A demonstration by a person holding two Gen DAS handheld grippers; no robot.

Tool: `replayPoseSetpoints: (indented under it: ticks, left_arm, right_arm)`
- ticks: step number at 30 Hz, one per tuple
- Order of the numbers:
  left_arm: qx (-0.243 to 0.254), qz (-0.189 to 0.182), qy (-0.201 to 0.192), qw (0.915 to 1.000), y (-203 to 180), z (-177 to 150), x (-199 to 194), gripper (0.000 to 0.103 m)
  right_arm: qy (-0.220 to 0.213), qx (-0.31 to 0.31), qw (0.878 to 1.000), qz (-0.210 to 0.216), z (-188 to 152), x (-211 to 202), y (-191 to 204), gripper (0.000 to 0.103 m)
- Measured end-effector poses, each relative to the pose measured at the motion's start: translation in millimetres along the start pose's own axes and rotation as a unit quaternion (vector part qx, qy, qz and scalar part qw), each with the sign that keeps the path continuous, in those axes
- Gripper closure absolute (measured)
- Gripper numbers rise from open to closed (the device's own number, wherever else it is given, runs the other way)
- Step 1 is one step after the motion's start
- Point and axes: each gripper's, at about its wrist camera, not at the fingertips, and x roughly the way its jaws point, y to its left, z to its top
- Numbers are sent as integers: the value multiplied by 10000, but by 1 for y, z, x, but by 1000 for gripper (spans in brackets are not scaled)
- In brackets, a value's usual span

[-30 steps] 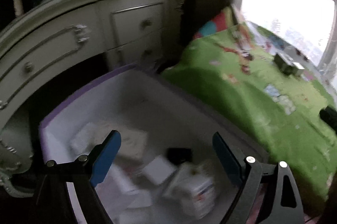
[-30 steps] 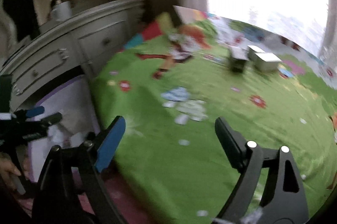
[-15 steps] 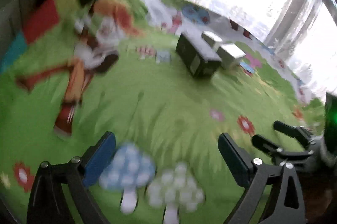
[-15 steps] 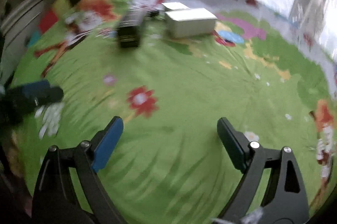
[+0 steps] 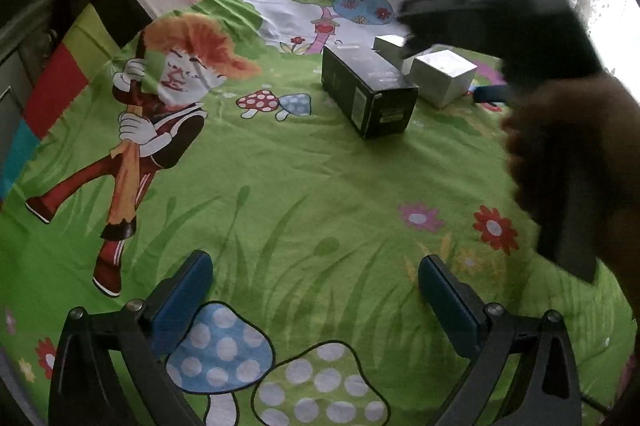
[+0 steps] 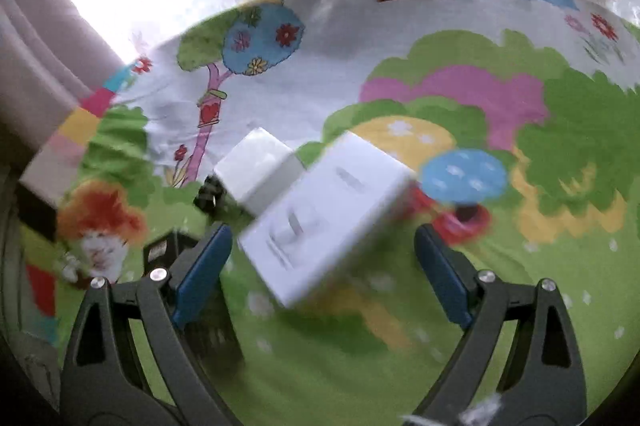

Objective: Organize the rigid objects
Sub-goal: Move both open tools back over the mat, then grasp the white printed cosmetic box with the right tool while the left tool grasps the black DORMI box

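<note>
A: Which hand is nearer to the boxes now?

B: The right gripper [image 6: 320,262]. In its own view the large white box [image 6: 324,214] lies just ahead of the fingers, between their lines, on the green bed cover [image 6: 520,326]. Its long axis runs diagonally, from lower left to upper right, so it is not square to the fingers.

A: Are the fingers wide?

B: Yes, they stand wide apart and hold nothing; the pads do not touch the box. The picture is blurred, so I cannot tell how close the box really is.

A: And the other things?

B: A small white box [image 6: 258,170] sits just behind the large one, and the black box [image 5: 368,92] lies to their left, its long axis pointing toward the left gripper [image 5: 316,298].

A: What about that one?

B: Its fingers have just been opening, with nothing between them. It is well apart from all boxes, so I judge the right hand takes the next grasp, after some turning of the wrist.
</note>
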Motion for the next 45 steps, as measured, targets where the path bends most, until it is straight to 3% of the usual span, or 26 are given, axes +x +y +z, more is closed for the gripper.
replayPoseSetpoints:
  ticks: [4,6,8,13,18,21,22,23,24,28,32,36,39,44,45]
  left_arm:
    - [-147,-186,-75,9997,5,-1,-3,0]
    - [-197,-253,-98,9994,6,-1,-4,0]
    - [-192,-240,-96,9995,5,-1,-4,0]
    - [-135,-131,-61,9998,0,0,-2,0]
    - [-101,-108,-45,9999,1,0,-2,0]
    - [-70,-54,-23,10000,-2,0,-1,0]
    - [-49,-27,-11,10000,-3,0,0,0]
    - [-11,17,8,10000,-5,0,1,0]
    - [22,48,22,10000,-5,0,1,0]
    - [65,121,45,9999,-7,0,3,0]
    - [51,171,66,9998,-9,1,3,0]
    - [-81,200,261,9994,-25,25,19,0]
    - [-297,213,268,9990,-44,58,45,0]
    - [-254,757,134,9967,-63,116,92,0]
    - [-274,715,137,9970,-60,122,98,2]
  right_arm:
    - [14,-306,9971,-696,6,11,3,13]
    - [-65,-638,9955,-699,-2,4,-4,39]
    - [-60,-1149,9914,-623,-15,-9,-17,51]
    - [-6,-1215,9924,185,-24,-36,-71,48]
    - [1,-1350,9908,135,-4,-17,-60,17]
    - [-31,-1921,9812,-170,9,4,-40,16]
    - [-26,-2116,9771,-241,12,9,-35,17]
    - [-82,-2305,9729,-150,10,8,-33,30]
    - [-79,-2384,9711,-26,9,4,-33,57]
    - [-18,-2667,9638,8,-26,-30,-50,58]
    - [-181,-2462,9687,-248,-90,-93,-106,58]
    - [-365,-2088,9767,-345,-135,-132,-144,58]
    - [-378,-2087,9762,-454,-142,-136,-144,58]
    - [-368,-2000,9782,-417,-139,-136,-148,57]
    - [-370,-1998,9783,-418,-139,-135,-147,57]
